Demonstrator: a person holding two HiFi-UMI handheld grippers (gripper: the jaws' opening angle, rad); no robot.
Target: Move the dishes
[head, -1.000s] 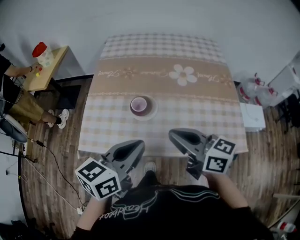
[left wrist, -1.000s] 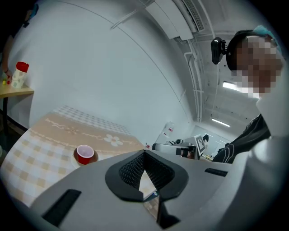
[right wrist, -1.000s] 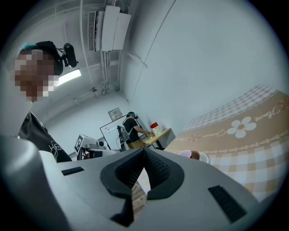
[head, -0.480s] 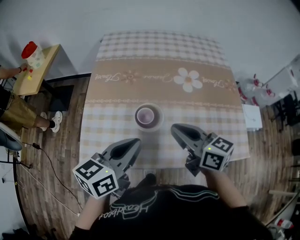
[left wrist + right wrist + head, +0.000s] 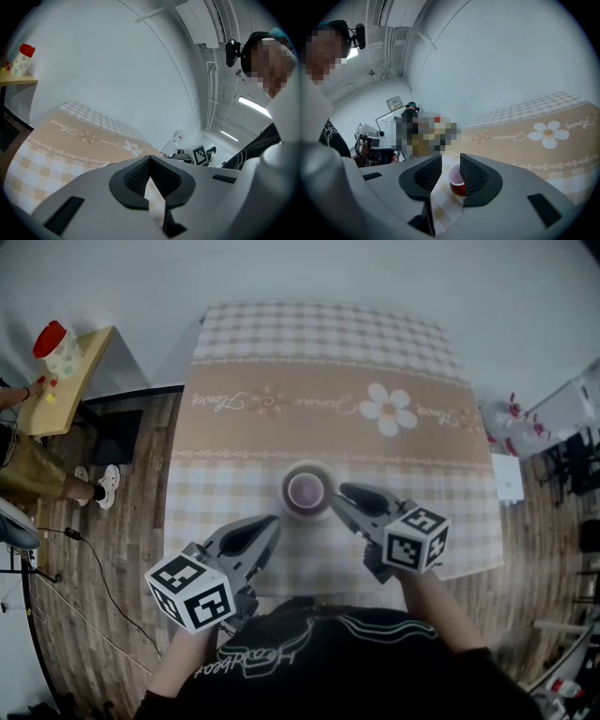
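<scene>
Task is at the very start, i.e. nothing moved yet as far as the views show. The dishes are a small red cup (image 5: 306, 489) w/ a pale inside, sitting in a light saucer (image 5: 285, 505). Both are on the near half of the checked surface (image 5: 225, 474), approx. centre left-to-right, below the flower print (image 5: 388, 409).

Right gripper (image 5: 339, 494) is low over the surface, tips just beside the saucer's right edge. Its jaws have just been opening and stand apart. In the right gripper view the cup shows ahead in the gap, partly behind one pad (image 5: 472, 176), but nothing is btwn the pads yet and no contact is visible. So the approach is prob. done, grasp not made.

Left gripper (image 5: 270, 524) hangs near the saucer's lower-left, not touching. Its jaws are together at the tips w/ only a sliver of cloth seen past them, nothing held.

Left to do, my read: get the jaws round the cup wall or saucer rim, close, lift w/o the cup sliding off the saucer, carry, set down. Where it should go I can't tell: the task names no spot and no obvious target shows on the surface.
</scene>
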